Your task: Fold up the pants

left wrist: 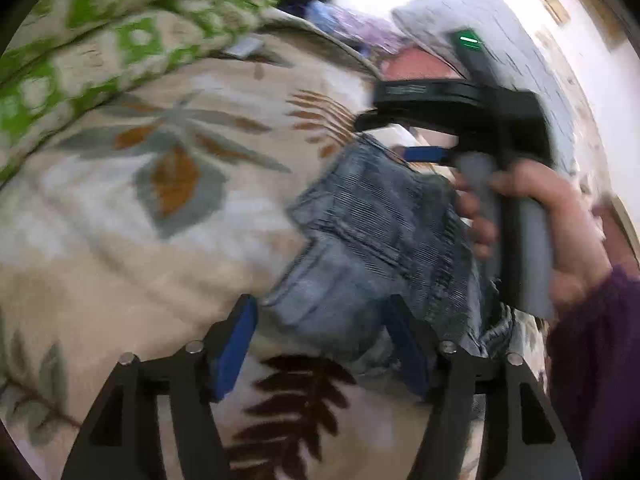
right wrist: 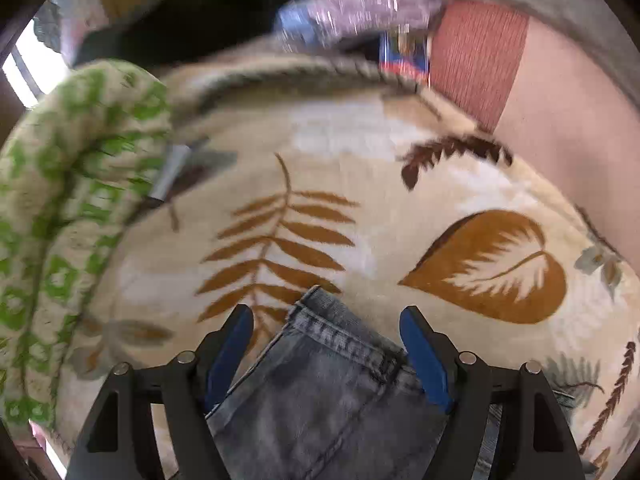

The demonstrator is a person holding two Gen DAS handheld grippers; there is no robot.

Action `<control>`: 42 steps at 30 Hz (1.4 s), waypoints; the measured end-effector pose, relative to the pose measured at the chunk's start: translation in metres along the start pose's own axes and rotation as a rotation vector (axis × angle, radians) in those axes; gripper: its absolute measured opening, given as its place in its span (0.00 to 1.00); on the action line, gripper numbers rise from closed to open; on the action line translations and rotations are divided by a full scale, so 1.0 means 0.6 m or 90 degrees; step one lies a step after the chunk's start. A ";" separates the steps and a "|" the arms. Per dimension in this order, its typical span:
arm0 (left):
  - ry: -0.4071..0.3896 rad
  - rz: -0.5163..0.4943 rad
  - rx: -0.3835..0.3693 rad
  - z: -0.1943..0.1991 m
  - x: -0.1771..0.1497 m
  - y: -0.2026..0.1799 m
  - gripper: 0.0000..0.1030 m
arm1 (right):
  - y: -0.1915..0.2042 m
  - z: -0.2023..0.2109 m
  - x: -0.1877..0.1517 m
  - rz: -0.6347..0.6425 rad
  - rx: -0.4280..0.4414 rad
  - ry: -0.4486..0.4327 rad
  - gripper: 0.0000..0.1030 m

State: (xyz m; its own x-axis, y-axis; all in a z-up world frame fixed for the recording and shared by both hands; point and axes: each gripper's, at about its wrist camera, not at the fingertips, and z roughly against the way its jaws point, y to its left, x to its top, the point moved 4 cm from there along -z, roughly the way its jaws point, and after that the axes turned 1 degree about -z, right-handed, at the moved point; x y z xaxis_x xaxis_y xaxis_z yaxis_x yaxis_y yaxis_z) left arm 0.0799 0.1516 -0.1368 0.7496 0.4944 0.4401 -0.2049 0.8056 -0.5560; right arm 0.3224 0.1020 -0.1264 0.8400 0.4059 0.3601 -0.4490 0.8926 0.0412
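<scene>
Grey-blue denim pants (left wrist: 372, 232) lie folded on a cream leaf-patterned blanket (left wrist: 160, 216). My left gripper (left wrist: 324, 344) is open, its blue pads on either side of the near end of the pants. The right gripper (left wrist: 404, 140) shows in the left wrist view, held by a hand at the far end of the pants; its jaws look apart. In the right wrist view the right gripper (right wrist: 328, 352) is open with the waistband corner of the pants (right wrist: 332, 380) between its blue pads (right wrist: 424, 360), not pinched.
A green-and-cream patterned quilt (left wrist: 100, 40) is bunched at the left, also in the right wrist view (right wrist: 60, 220). Dark and purple clothes (right wrist: 224, 12) pile at the bed's far edge. A pink surface (right wrist: 560, 120) lies right. A small grey object (right wrist: 168, 176) rests by the quilt.
</scene>
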 end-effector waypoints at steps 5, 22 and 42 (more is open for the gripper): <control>0.033 -0.008 -0.085 -0.022 0.001 -0.011 0.32 | -0.001 -0.031 -0.013 0.004 -0.011 0.019 0.56; -0.082 -0.203 -0.206 0.061 -0.005 -0.147 0.12 | -0.090 0.254 -0.077 -0.085 0.011 -0.226 0.13; 0.085 -0.480 -0.282 -0.055 -0.262 -0.467 0.25 | -0.535 0.328 -0.397 -0.374 0.039 -0.287 0.14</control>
State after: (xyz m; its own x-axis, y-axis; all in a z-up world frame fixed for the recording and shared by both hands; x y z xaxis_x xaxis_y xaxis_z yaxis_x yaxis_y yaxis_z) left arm 0.0404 -0.1627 -0.0734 0.6599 -0.1813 0.7292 0.6148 0.6881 -0.3854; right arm 0.2065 -0.3197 -0.0419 0.7468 -0.2672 0.6090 0.0088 0.9197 0.3926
